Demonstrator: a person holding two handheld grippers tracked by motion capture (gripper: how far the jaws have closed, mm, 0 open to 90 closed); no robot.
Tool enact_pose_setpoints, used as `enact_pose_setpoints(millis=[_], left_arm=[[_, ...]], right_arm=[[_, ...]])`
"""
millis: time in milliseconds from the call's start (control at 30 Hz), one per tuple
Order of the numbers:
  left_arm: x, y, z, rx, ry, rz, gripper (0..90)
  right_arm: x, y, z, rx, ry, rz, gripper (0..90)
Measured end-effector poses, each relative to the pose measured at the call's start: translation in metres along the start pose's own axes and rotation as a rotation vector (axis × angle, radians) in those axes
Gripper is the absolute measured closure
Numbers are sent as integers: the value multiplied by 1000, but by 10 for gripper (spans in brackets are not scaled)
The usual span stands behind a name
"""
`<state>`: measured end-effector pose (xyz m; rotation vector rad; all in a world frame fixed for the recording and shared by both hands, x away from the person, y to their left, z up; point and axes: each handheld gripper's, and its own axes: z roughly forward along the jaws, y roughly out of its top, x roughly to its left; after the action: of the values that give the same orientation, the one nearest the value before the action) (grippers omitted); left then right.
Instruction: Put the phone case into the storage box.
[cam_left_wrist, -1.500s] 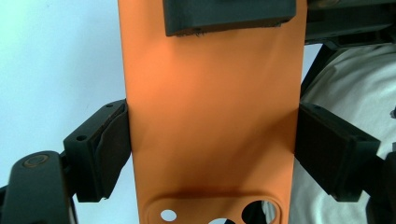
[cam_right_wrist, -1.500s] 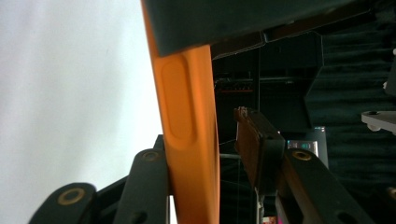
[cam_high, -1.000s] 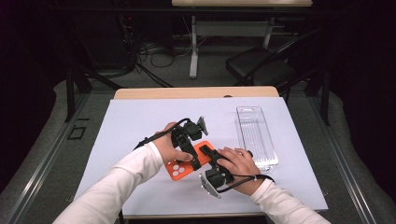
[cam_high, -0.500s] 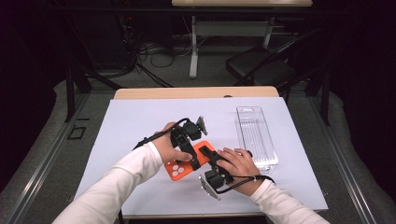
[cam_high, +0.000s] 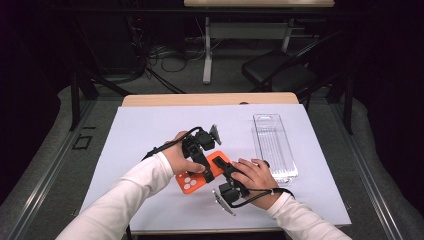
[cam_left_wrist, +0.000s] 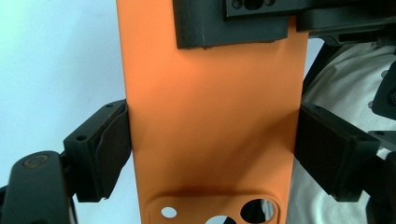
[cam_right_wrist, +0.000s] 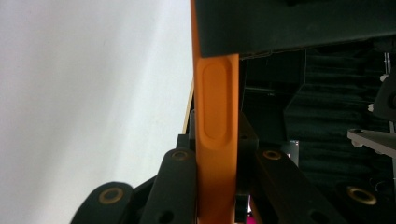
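Centrally in the lower half of the high view, an orange phone case lies over the white table cover. Left gripper clamps its long sides; right gripper, jaws just closing, pinches its thin edge.

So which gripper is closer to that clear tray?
The right gripper. It grips the orange case just left of the clear tray; the left gripper clamps the case's sides, farther from the tray.

Clear plastic tray just right of hands; open sheet left.
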<state>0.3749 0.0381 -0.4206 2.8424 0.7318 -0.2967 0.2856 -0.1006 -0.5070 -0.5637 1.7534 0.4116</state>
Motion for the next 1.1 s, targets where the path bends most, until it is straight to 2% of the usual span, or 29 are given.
enact_pose_setpoints(millis=[400,533,600,900,1100], left_arm=[[1,-1,1,-13,-18,-9,156],[2,-1,1,-14,-36,-16,156],[2,-2,0,-34,-52,-25,155],[2,-2,-2,-40,-50,-18,154],[2,-2,-3,-48,-51,-29,155]], right_arm=[[1,0,-1,-4,-15,-14,848],[1,-1,-2,-7,-30,-9,854],[0,-2,-3,-12,-37,-20,857],[0,-3,-4,-5,-51,-18,859],[0,-4,-4,-3,-54,-22,859]])
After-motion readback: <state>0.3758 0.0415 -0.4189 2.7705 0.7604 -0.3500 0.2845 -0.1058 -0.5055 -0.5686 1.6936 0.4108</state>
